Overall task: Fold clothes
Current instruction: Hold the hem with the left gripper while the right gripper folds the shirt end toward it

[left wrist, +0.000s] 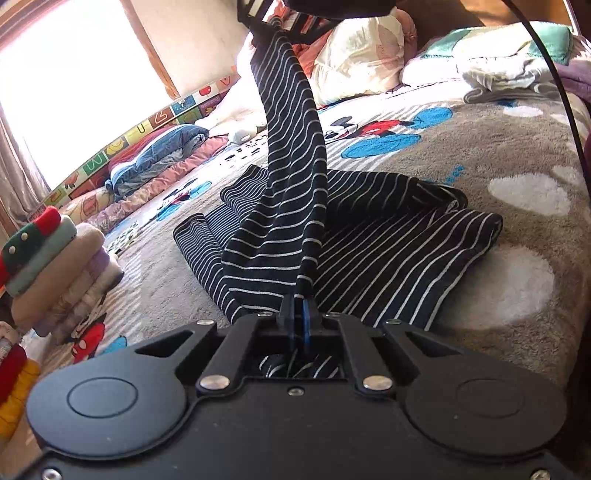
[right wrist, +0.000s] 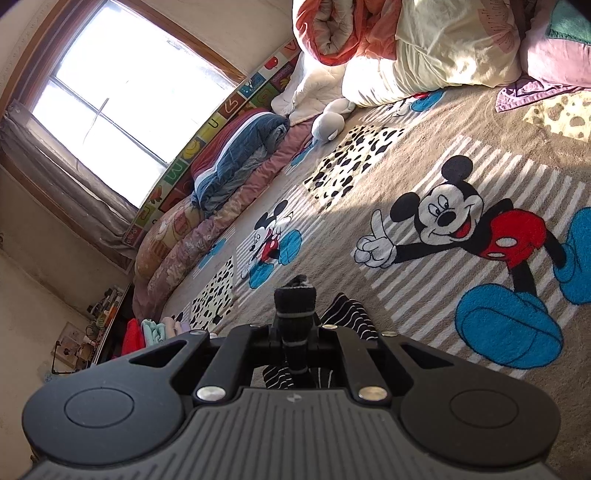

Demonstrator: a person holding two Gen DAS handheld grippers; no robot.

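A black garment with thin white stripes [left wrist: 369, 236] lies partly folded on the cartoon-mouse blanket [left wrist: 480, 155]. One sleeve [left wrist: 291, 147] rises from it, stretched between both grippers. My left gripper [left wrist: 301, 299] is shut on the sleeve's near end, low over the blanket. The right gripper [left wrist: 325, 7] shows at the top edge of the left wrist view, holding the far end high. In the right wrist view my right gripper [right wrist: 295, 295] is shut on a bunched cuff [right wrist: 295, 291], with more striped garment [right wrist: 347, 314] hanging below it.
A stack of folded clothes [left wrist: 55, 266] stands at the left. Pillows and quilts [left wrist: 362, 51] are piled at the far end, and rolled bedding [right wrist: 229, 162] lines the wall under the window. A black cable [left wrist: 557, 81] hangs at the right. A blanket [right wrist: 406, 166] spreads out ahead.
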